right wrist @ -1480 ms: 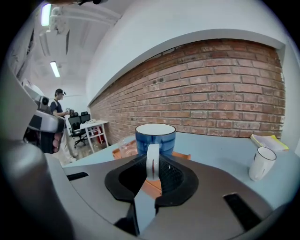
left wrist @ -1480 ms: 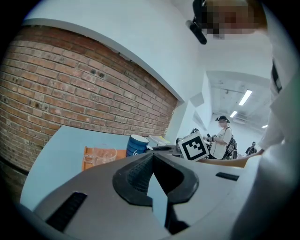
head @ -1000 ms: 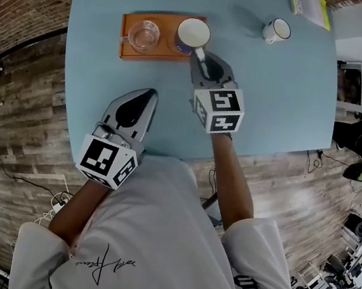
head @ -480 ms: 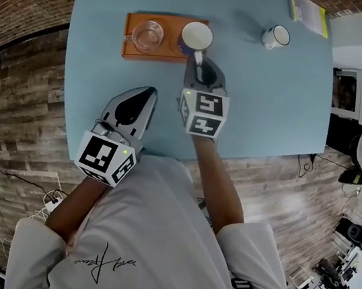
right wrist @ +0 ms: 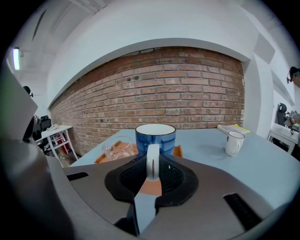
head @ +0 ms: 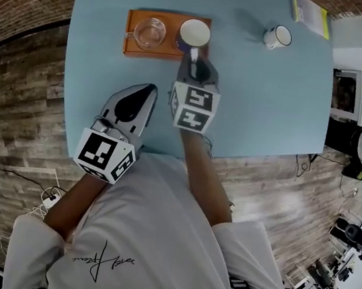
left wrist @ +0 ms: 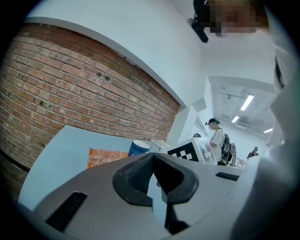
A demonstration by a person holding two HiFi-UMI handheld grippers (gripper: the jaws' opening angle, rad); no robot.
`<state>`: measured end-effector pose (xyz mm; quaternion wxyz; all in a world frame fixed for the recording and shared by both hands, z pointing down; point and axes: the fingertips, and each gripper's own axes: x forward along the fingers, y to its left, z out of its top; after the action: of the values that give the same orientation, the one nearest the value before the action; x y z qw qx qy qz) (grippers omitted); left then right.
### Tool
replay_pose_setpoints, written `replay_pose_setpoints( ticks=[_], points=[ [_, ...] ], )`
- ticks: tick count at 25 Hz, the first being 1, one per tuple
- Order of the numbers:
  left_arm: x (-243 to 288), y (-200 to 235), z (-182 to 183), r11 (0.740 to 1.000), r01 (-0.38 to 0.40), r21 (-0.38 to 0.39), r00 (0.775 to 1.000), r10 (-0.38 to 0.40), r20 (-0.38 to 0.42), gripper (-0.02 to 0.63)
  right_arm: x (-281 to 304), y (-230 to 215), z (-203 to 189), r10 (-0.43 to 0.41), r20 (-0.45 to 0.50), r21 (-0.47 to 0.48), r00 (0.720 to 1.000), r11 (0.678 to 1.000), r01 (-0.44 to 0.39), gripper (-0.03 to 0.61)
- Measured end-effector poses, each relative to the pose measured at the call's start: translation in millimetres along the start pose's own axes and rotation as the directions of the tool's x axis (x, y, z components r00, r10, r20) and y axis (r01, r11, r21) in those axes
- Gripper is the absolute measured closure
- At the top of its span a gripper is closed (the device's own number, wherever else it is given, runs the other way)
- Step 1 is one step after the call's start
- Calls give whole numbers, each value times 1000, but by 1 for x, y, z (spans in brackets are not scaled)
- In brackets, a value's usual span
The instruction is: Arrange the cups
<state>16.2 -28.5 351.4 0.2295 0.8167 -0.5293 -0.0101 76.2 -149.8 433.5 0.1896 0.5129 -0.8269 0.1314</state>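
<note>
Blue cup (head: pixel 194 32), white inside, stood at the right end of the orange tray (head: pixel 165 51), and I could not tell whether its base rested on the tray or hung just over it. My right gripper (head: pixel 193 57) was clamped on the cup's white handle (right wrist: pixel 153 161), which stood upright between the two pads. Beside the blue cup, toward the tray's left end, sat a clear glass cup (head: pixel 149 32), close to it but apart. A small white mug (head: pixel 277 36) stood well off to the right on the light blue table (head: pixel 262 105), near a yellow-edged booklet (head: pixel 310 6) at the far corner. My left gripper (head: pixel 147 93) was shut with nothing between its jaws, held over the table's near edge, well apart from the tray.
</note>
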Motion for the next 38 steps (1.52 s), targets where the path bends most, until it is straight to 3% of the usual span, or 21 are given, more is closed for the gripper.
replay_pose_setpoints(
  ticks=[14, 38],
  points=[
    [0, 3, -1, 1000, -9, 3, 1000, 9, -1, 606, 9, 3, -9, -80, 24, -18, 997, 997, 80, 513],
    [0, 5, -2, 1000, -29, 5, 1000, 29, 1, 606, 11, 7, -14, -96, 54, 29, 994, 995, 94, 512]
  ],
)
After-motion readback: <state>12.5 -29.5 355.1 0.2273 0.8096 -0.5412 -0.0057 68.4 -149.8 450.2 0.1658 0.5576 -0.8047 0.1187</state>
